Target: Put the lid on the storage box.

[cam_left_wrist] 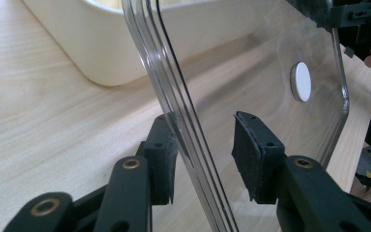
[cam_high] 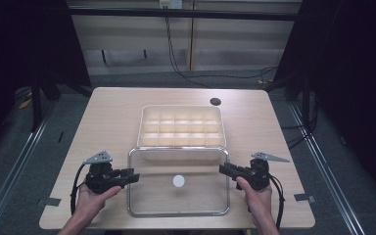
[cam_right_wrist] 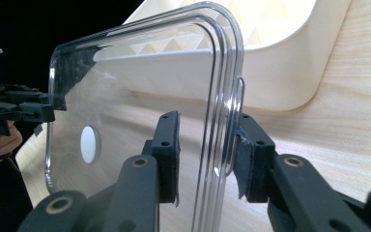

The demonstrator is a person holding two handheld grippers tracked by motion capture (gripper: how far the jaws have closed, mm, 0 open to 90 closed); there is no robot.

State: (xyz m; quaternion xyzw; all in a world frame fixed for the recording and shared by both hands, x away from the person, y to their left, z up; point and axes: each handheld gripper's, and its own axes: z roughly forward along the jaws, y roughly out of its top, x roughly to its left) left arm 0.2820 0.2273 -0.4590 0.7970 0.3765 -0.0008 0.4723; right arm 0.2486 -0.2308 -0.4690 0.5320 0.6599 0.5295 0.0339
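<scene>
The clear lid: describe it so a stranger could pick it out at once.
On the wooden table, look just nearer than the cream compartment box. The clear lid sits there between the left gripper and the right gripper, whose fingers straddle its side edges. It alone is see-through, with a white round sticker at its centre.

The tabletop (cam_high: 112,105) is light wood with rounded corners and a dark round hole (cam_high: 215,102) near its far edge; it stands on a grey floor (cam_high: 39,161). Behind it runs a pale panelled wall (cam_high: 225,44) with a black cable (cam_high: 174,58) hanging down to the floor. Dark curtains (cam_high: 357,63) close off both sides, and metal rails (cam_high: 10,171) run along the floor.
</scene>
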